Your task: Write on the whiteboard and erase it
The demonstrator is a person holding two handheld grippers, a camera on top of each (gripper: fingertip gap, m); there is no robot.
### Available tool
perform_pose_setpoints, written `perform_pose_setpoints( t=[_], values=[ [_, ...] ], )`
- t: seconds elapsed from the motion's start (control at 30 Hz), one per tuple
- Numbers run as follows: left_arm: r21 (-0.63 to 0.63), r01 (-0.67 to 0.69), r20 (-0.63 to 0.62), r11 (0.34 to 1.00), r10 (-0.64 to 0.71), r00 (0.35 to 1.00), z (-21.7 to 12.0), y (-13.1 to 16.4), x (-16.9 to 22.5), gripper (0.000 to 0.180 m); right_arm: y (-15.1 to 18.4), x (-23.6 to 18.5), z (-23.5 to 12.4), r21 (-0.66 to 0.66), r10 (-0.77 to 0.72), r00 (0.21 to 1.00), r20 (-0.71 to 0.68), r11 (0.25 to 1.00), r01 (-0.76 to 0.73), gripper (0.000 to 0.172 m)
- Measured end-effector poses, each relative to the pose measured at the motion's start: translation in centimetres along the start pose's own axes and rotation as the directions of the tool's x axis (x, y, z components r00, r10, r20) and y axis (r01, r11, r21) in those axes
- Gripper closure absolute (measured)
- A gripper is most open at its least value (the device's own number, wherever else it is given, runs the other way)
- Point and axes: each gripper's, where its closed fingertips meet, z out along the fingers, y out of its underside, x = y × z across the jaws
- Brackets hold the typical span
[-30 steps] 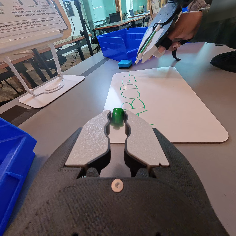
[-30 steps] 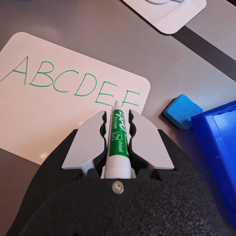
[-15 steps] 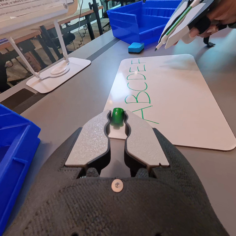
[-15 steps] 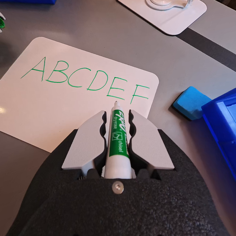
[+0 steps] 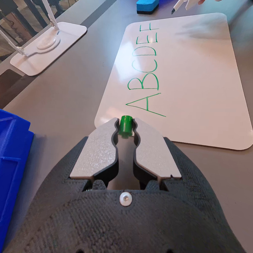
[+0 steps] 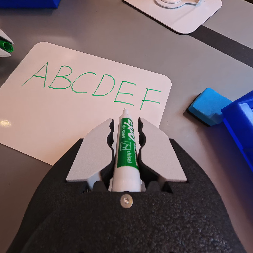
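Note:
A white whiteboard lies flat on the grey table and bears a row of green handwritten letters along one long edge. It also shows in the right wrist view. My left gripper is shut on a green marker cap and hovers at the board's near corner. It shows at the left edge of the right wrist view. My right gripper is shut on a green and white dry-erase marker, whose bare tip points at the board just below the last letters. The marker tip shows beyond the board's far end in the left wrist view.
A blue eraser lies on the table off the board's end, next to a blue bin; it also shows in the left wrist view. Another blue bin stands by my left gripper. A white stand base sits across the table. About 25 cm separates my left fingertips from my right.
My right gripper has drawn back from the last letter, still holding the marker. My left gripper has tipped down towards the board with the cap still held, and now shows in the right wrist view.

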Motion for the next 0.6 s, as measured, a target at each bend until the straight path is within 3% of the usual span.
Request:
perform_pose_setpoints(
  t=[0.6],
  values=[
    [-0.183, -0.114, 0.032, 0.977, 0.122, 0.992, -0.72, 0.39, -0.05, 0.162, -0.93, -0.24, 0.35, 0.007, -0.028, 1.000, 0.007, 1.000, 0.028, 0.136]
  ],
)
